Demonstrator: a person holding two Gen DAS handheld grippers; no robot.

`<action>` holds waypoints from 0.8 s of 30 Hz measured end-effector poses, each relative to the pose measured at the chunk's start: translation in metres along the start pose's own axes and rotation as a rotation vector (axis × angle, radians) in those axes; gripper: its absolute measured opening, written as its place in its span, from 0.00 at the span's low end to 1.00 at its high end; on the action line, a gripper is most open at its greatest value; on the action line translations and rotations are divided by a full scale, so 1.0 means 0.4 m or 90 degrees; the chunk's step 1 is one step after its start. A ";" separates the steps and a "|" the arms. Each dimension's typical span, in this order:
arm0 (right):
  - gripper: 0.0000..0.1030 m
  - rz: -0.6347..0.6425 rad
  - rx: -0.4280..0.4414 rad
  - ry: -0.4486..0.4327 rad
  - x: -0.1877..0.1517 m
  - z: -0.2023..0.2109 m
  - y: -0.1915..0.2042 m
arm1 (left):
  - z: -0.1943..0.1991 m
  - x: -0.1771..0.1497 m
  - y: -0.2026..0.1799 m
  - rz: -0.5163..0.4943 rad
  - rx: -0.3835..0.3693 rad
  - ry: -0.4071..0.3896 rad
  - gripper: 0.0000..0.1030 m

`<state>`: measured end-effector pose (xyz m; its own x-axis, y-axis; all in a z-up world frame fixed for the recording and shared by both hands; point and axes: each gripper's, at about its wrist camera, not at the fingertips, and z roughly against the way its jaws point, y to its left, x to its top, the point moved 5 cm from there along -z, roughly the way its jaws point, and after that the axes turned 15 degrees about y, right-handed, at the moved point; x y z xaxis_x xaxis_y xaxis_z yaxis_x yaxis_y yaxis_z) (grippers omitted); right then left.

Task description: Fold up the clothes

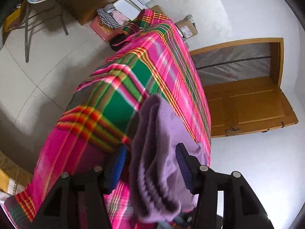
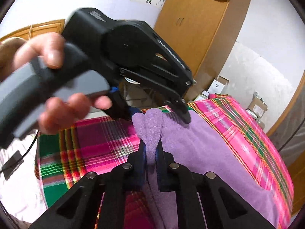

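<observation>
The right tool (image 2: 151, 152) is pinched narrow on a bunched fold of the purple garment (image 2: 200, 147), which lies on the plaid cloth (image 2: 99, 143). The left tool (image 1: 150, 164) stands wider, its fingers flanking thick stacked folds of the same garment (whether they press it, I cannot tell). A hand (image 2: 55, 87) grips its handle. No writing is legible. Cardboard boxes (image 1: 187, 27) and a wooden door (image 1: 247, 103) stand beyond.

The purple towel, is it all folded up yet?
Not yet. The purple towel already looks doubled into layers at the edge. The right gripper pinches that bunched edge, and the left gripper has jaws around the cloth too. It still needs laying flat on the checked bedspread.
</observation>
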<state>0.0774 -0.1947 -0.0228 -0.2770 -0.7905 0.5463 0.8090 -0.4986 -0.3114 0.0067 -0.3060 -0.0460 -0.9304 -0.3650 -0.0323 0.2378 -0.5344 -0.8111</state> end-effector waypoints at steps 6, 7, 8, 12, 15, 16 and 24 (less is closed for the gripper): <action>0.09 -0.013 0.023 -0.003 -0.003 0.006 -0.015 | -0.041 0.066 -0.017 -0.009 -0.002 0.023 0.26; 0.09 -0.015 0.024 -0.002 -0.001 0.005 -0.016 | -0.045 0.078 -0.016 -0.008 -0.003 0.026 0.21; 0.09 -0.016 0.026 0.000 0.000 0.003 -0.018 | -0.047 0.088 -0.015 -0.007 -0.003 0.027 0.18; 0.09 -0.030 0.041 0.015 0.015 -0.020 -0.027 | -0.034 0.098 -0.007 -0.019 0.005 0.015 0.16; 0.09 -0.036 0.050 0.028 0.032 -0.037 -0.020 | -0.024 0.105 -0.001 -0.027 0.012 0.005 0.15; 0.08 -0.033 0.044 0.030 0.030 -0.035 0.001 | -0.021 0.107 0.001 -0.030 0.014 0.002 0.15; 0.08 -0.032 0.066 0.071 0.040 -0.089 0.002 | -0.013 0.116 0.005 -0.041 0.020 -0.002 0.14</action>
<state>0.0550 -0.2205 -0.0417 -0.3697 -0.8029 0.4677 0.8404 -0.5036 -0.2002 -0.0376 -0.3200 -0.0521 -0.9433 -0.3314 0.0204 0.1868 -0.5805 -0.7925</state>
